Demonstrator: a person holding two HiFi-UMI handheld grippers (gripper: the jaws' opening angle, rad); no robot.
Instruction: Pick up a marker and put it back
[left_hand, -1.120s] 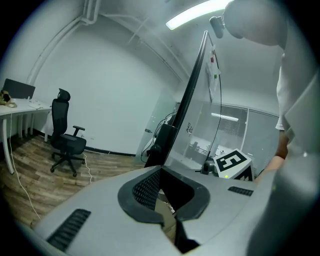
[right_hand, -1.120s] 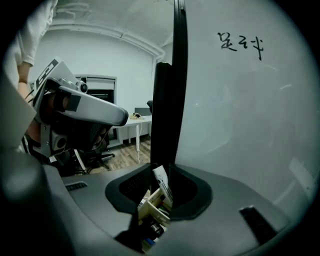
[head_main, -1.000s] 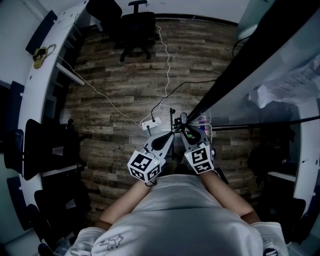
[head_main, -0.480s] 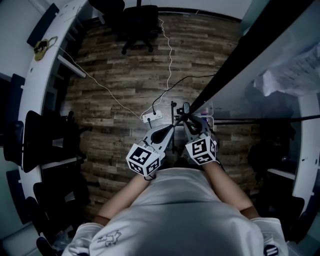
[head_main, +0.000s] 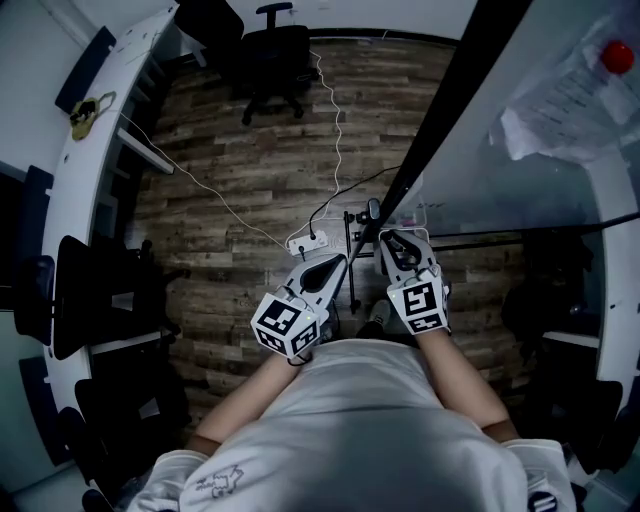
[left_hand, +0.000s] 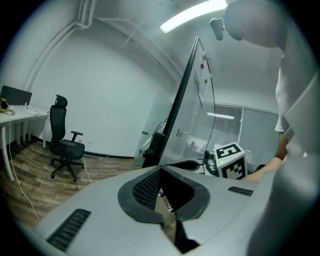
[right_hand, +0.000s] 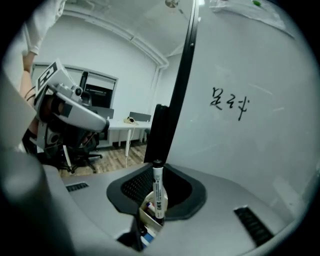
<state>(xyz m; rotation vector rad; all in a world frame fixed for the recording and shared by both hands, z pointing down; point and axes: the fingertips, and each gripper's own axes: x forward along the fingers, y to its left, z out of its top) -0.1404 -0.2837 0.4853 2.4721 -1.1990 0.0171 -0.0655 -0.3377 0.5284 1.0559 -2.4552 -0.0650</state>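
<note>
The right gripper (right_hand: 154, 202) is clamping an upright marker (right_hand: 157, 192) in the hollow between its jaws. The marker's lower end is dipping into a small holder (right_hand: 145, 216) of other markers, beside the whiteboard (right_hand: 250, 125). The left gripper (left_hand: 166, 212) is hanging closed and empty just beside it.

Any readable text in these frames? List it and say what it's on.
"足球": handwritten on the whiteboard, as far as it can be read.
Marker label: print too small to read.
Papers pinned to the whiteboard: too blurred to read.
</note>
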